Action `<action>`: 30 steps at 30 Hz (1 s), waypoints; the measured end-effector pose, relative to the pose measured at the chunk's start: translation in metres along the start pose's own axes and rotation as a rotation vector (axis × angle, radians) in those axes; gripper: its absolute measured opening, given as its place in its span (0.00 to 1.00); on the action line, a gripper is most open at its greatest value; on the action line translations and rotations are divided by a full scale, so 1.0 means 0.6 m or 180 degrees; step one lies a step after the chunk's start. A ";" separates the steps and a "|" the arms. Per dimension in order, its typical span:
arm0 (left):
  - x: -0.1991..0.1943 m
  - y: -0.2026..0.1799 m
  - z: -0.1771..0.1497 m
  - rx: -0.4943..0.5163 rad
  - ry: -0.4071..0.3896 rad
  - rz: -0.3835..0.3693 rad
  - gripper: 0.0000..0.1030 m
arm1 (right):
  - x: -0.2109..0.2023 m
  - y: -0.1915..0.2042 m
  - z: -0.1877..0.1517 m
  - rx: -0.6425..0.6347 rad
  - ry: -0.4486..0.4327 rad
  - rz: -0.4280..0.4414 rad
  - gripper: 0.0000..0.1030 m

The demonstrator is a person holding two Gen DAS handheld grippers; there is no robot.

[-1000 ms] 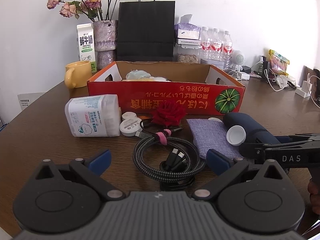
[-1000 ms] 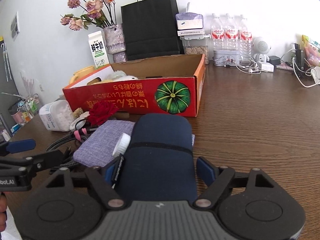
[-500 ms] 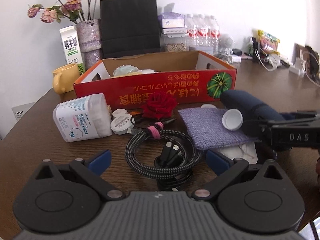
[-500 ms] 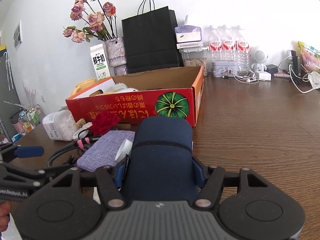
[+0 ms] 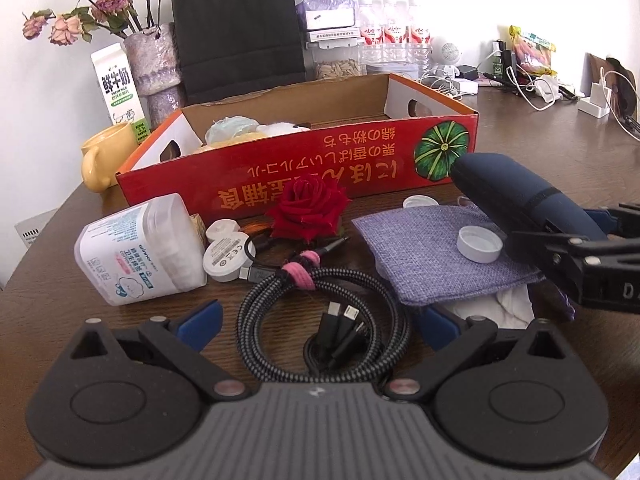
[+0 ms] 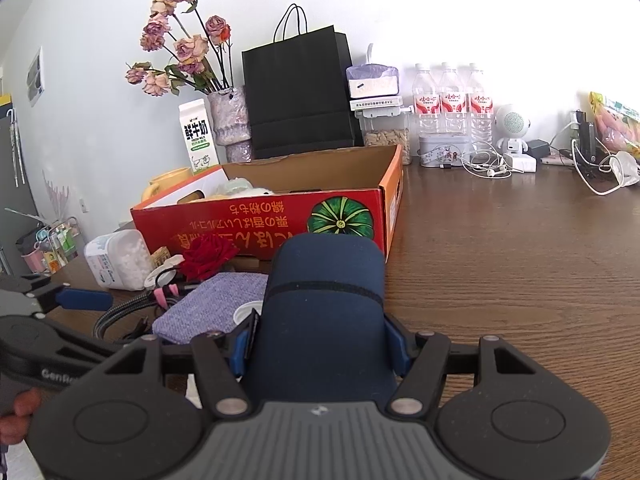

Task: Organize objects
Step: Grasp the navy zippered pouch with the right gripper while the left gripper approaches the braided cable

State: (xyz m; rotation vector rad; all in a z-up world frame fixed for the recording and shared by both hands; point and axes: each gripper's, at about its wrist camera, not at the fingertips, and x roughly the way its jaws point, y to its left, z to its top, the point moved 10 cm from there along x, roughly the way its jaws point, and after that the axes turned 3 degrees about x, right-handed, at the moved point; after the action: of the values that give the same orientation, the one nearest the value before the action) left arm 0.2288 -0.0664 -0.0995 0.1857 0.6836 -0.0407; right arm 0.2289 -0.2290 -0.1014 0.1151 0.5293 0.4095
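Observation:
My right gripper (image 6: 320, 354) is shut on a navy blue soft case (image 6: 324, 300), its blue pads pressing both sides. The case is held tilted up off the table in front of the red cardboard box (image 6: 248, 224). In the left wrist view the case (image 5: 516, 196) hangs over a purple cloth pouch (image 5: 416, 248) with a white cap (image 5: 479, 243) on it. My left gripper (image 5: 320, 320) stands open just above a coiled braided cable (image 5: 360, 280), touching nothing. A red rose (image 5: 308, 208) lies before the box (image 5: 320, 168).
A cotton-swab tub (image 5: 136, 248) and a round white charger (image 5: 226, 258) lie left of the cable. Behind the box stand a yellow mug (image 5: 104, 156), milk carton (image 5: 118, 88), black paper bag (image 5: 236, 28) and water bottles (image 6: 452, 108). Chargers and wires (image 6: 596, 176) crowd the far right.
The right gripper's jaws closed onto the navy case and raised it off the table. My left gripper shifted and rolled, so the cable coil now sits more centred between its fingers.

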 end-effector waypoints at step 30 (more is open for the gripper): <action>-0.013 0.005 -0.002 -0.0332 -0.0161 -0.0064 0.87 | -0.002 0.000 0.000 0.0026 -0.0032 0.0004 0.60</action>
State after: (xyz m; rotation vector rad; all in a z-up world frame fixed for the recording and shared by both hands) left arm 0.2224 -0.0632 -0.0952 0.0774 0.6354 -0.0290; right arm 0.2277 -0.2295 -0.1009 0.1254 0.5212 0.4077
